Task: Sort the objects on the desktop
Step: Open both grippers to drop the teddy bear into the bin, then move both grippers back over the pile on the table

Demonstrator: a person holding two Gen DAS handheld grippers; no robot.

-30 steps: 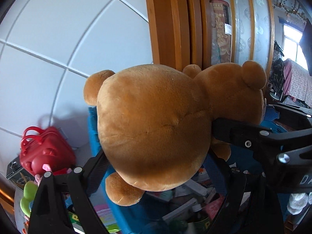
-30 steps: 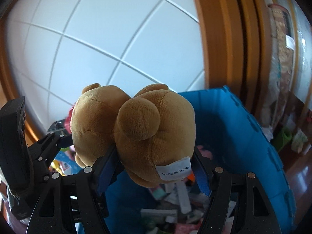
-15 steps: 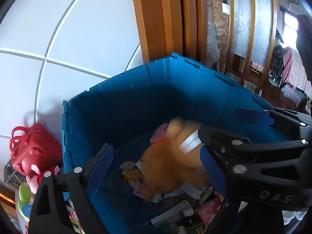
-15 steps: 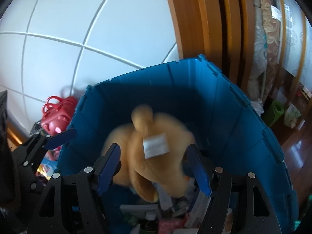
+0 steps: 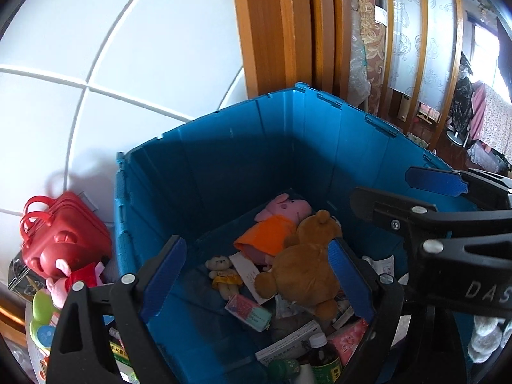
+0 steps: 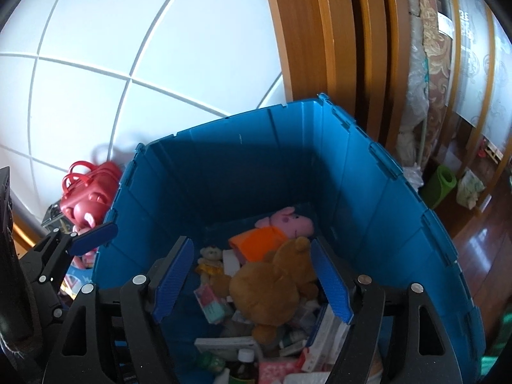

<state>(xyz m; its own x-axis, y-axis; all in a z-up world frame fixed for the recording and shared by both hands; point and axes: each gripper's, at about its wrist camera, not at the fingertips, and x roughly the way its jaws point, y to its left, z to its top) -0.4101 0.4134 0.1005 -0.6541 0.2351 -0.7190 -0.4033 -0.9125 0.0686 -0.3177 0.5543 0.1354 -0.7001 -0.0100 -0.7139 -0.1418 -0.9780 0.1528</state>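
Bin [image 5: 224, 172] stood vs. tiled wall [image 5: 128, 64], wooden door frame [image 5: 272, 32] behind to its right. In bin: teddy bear [image 5: 304, 272] on top of boxes & bottles, pig plush [image 5: 281, 220] just behind it, touching; small bear doll [image 5: 224, 275] to its left. Toy handbag [image 5: 60, 233] outside bin, left.

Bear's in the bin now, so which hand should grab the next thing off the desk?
Probably left. The red bag and toys outside the bin lie on its side, and the left tool is open and empty.
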